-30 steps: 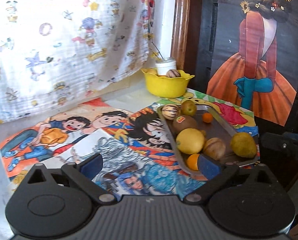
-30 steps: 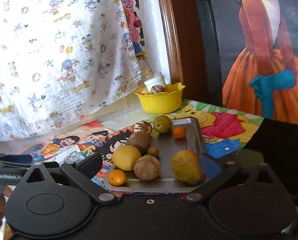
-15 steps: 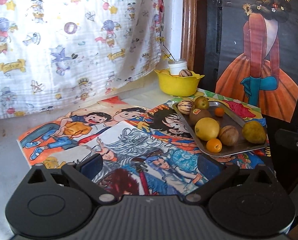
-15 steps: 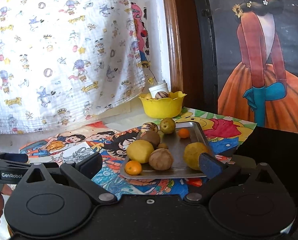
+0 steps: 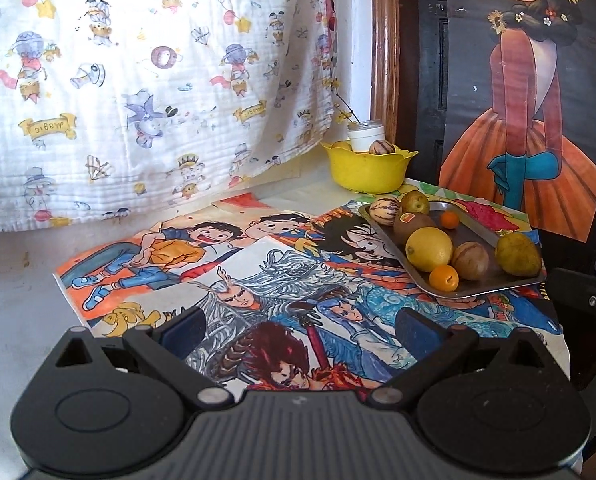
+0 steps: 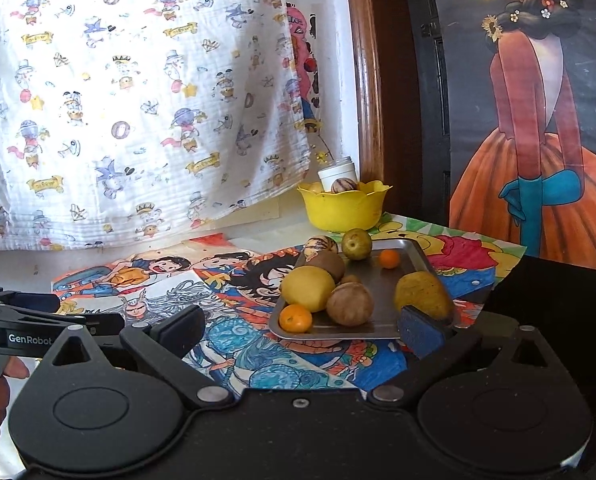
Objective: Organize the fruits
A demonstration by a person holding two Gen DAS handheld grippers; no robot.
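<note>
On the counter [image 5: 14, 320] we list a metal tray [image 6: 401, 276] holding a lemon [image 6: 307, 288], two small oranges [image 6: 295, 318], a pear [image 6: 421, 294] and brownish fruits. Behind it: a yellow bowl [image 6: 343, 210] with a striped fruit. Our left gripper [image 5: 299, 326] and right gripper [image 6: 301, 330]: fingers spread, both empty, short of the tray.

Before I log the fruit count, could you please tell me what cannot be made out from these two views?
- Contents of the yellow scalloped bowl: its wall hides all but a striped fruit and a yellow bit, both views.
- Small brown fruit: mostly behind the large yellow lemon and round tan fruit, right wrist view.
- Flat metal tray: its near right corner is covered by the right gripper's blue pad.
</note>
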